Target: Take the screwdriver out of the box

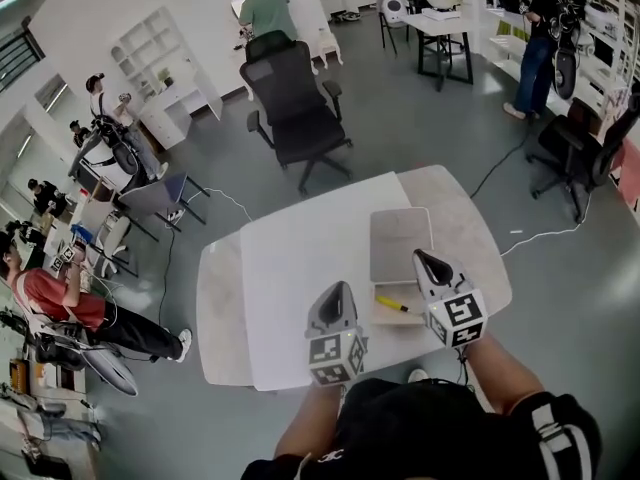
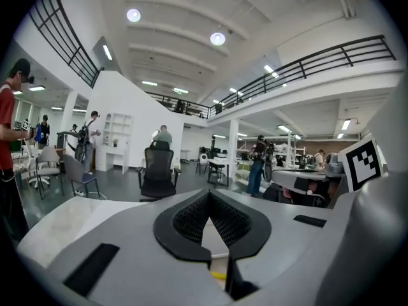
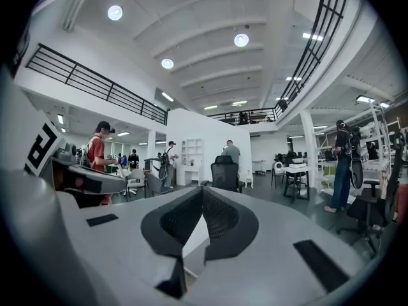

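Left gripper (image 1: 338, 290) and right gripper (image 1: 425, 258): jaws closed, empty, flanking the box (image 1: 388, 318), likely for approach. The screwdriver (image 1: 396, 305) lies between them in the box. Beyond, the lid (image 1: 400, 243) lies folded back, exposing the tool.

No readable words, numbers, labels or brand names anywhere; only black-and-white square marker patterns (image 1: 330, 350) on the left tool (image 1: 340, 290) and the right tool (image 1: 424, 260), coded blocks rather than letters or digits.

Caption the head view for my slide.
Left hand-held gripper and right hand-held gripper, both shut, near open box holding yellow screwdriver.
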`<state>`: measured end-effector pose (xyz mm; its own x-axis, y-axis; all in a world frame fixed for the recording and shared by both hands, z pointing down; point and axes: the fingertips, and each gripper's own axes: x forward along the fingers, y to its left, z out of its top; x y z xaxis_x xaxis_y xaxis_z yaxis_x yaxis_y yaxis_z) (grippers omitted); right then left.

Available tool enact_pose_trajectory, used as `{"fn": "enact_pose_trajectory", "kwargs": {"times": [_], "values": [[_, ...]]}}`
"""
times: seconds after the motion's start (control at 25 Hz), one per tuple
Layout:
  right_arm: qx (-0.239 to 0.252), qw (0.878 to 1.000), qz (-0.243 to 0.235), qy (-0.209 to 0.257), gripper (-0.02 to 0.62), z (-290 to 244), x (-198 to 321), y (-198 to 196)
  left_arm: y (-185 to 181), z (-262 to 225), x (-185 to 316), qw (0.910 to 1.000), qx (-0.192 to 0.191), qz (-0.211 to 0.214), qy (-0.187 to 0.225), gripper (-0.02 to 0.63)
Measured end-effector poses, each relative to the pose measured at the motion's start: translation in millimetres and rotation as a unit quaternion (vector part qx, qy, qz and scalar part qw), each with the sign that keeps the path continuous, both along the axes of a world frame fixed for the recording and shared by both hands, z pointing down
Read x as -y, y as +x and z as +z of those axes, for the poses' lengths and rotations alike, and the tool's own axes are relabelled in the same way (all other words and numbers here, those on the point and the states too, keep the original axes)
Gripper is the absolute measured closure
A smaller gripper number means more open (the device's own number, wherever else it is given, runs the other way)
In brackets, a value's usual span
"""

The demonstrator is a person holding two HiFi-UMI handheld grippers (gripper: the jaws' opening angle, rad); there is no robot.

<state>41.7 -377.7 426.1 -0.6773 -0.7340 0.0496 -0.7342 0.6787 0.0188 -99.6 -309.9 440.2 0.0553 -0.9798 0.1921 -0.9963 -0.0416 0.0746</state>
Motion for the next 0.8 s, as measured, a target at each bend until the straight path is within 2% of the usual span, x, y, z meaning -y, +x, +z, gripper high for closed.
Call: {"fn": "enact_pose_trajectory", "kwargs": {"times": [0.28, 0.52, 0.8], "values": [[-0.005, 1.000, -0.002, -0.014, 0.583, 14.4, 12.0, -6.4, -4.2, 8.4, 24.3, 0.9997, 0.004, 0.021, -0.015, 0.592], [-0.030, 0.998, -0.039, -0.027, 0.583, 35.8, 19.0, -16.4, -14.2, 11.5, 31.7, 0.9996, 0.000, 0.023, -0.014, 0.592], [-0.085, 0.988, -0.103, -0.081, 0.583, 74.4, 17.1, -33.9, -33.1, 19.8, 31.9, 0.9996, -0.007, 0.019, -0.022, 0.592]]}}
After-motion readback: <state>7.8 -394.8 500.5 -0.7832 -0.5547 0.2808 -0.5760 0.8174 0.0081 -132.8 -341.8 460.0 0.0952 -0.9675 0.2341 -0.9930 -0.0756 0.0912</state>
